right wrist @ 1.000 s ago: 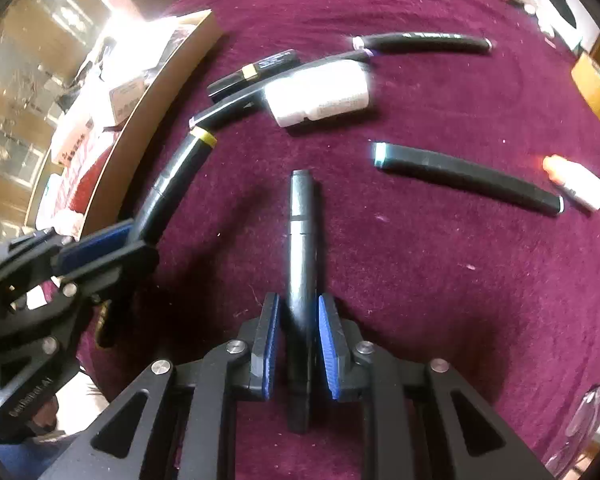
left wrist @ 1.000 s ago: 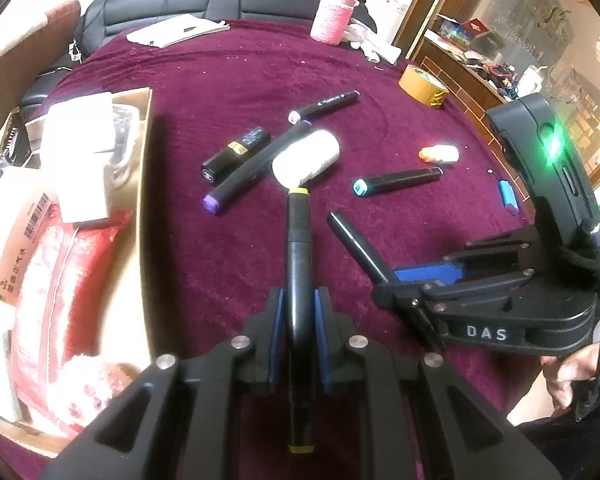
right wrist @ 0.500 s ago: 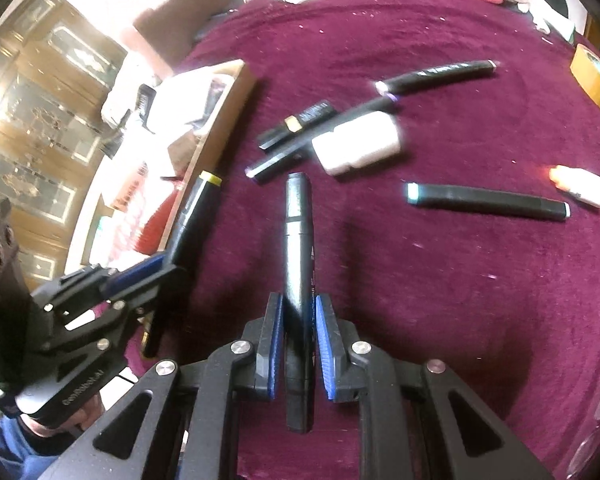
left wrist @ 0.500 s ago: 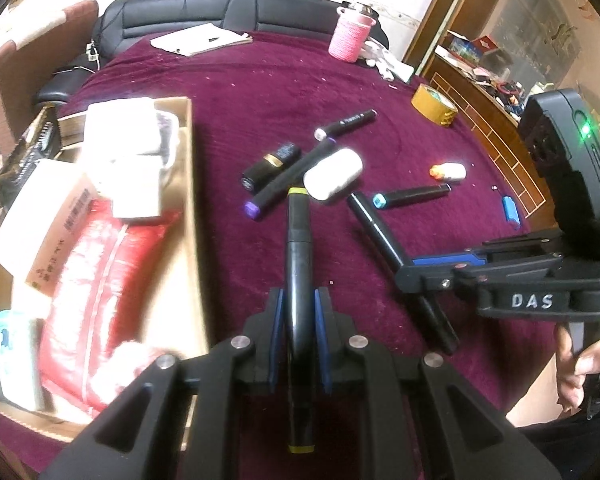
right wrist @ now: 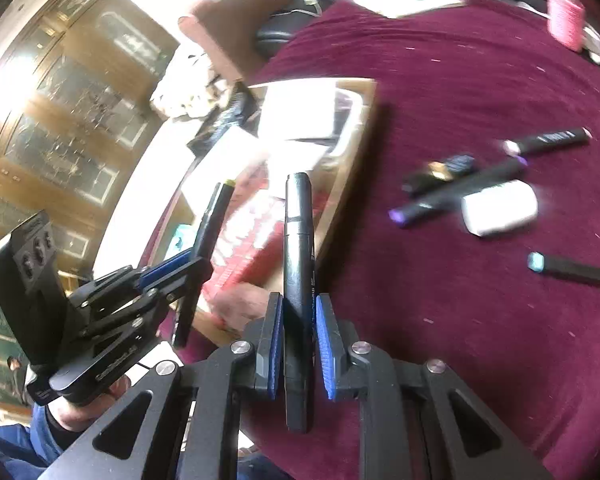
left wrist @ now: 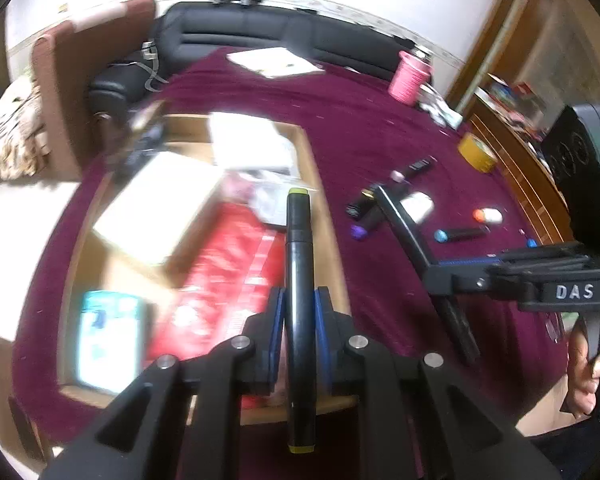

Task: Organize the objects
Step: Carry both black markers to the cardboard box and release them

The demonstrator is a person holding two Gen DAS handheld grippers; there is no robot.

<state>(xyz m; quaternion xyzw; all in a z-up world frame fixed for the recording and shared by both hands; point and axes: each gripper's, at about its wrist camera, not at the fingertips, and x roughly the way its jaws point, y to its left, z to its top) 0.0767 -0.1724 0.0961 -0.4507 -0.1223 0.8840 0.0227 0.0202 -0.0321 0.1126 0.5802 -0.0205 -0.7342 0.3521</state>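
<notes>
Left hand-held gripper (left wrist: pixel 300 322): blue pads clamped on a black marker with yellow end caps (left wrist: pixel 299 264), held lengthwise along the fingers and raised above the cardboard box (left wrist: pixel 324 216); marker tip over the box's right wall.

Right hand-held gripper (right wrist: pixel 298 336): pads clamped on a plain black marker (right wrist: pixel 298 240), also held lengthwise, lifted off the cloth with its tip over the near edge of the box. In the left wrist view this marker runs diagonally from the "DAS"-lettered tool.

Cardboard box: open-topped, on the left part of the desk (left wrist: pixel 380 128), which is covered in dark red cloth. Contents: red packet (left wrist: pixel 228 264), white boxes (left wrist: pixel 160 208), light blue packet (left wrist: pixel 108 340). View blurred; finer detail unreadable.

Loose on the cloth, right of the box, well apart from both grippers:
- purple-capped marker (right wrist: pixel 456 196), lying against a white cylindrical item (right wrist: pixel 500 208)
- short black tube with gold band (right wrist: pixel 440 172), just beside the purple-capped marker
- black marker with white lettering (right wrist: pixel 548 140), farther back
- teal-capped marker (right wrist: pixel 572 268), nearer the right edge
- small white bottle with orange cap (left wrist: pixel 488 215)

Far side of the desk: pink cup (left wrist: pixel 410 80), roll of yellow tape (left wrist: pixel 478 152), white papers (left wrist: pixel 272 62). Black sofa (left wrist: pixel 284 36) behind the desk.

A person's hand (left wrist: pixel 588 364) grips the right tool's handle.
</notes>
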